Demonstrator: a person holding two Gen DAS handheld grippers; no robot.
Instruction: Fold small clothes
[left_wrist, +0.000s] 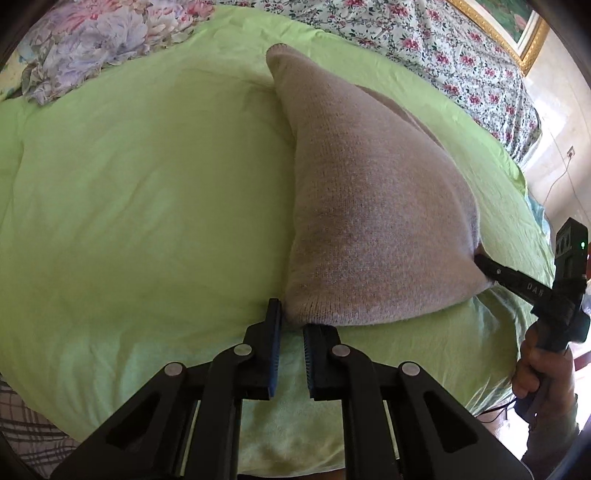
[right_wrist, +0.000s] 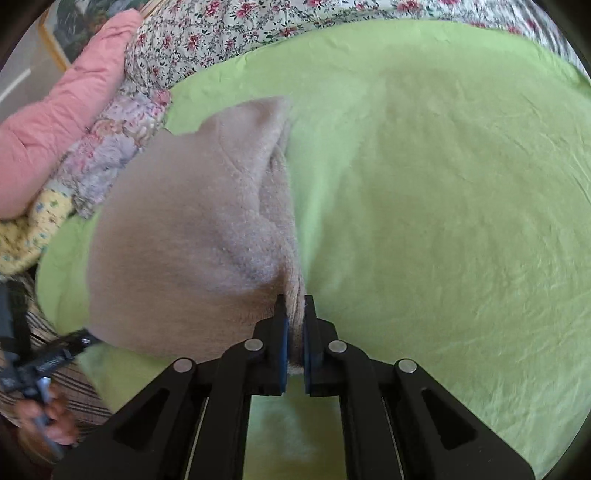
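Beige knit garment (left_wrist: 369, 206), small, fuzzy, plain. Lies on green sheet (left_wrist: 129, 203), near edge lifted, two near corners raised, body tented, far tapered end down on sheet. Surface smooth on one side, one fold ridge along the other edge.

Bed (left_wrist: 129, 206) with a green sheet, a beige knitted garment (left_wrist: 369, 221) and floral pillows (left_wrist: 92, 40) on it.
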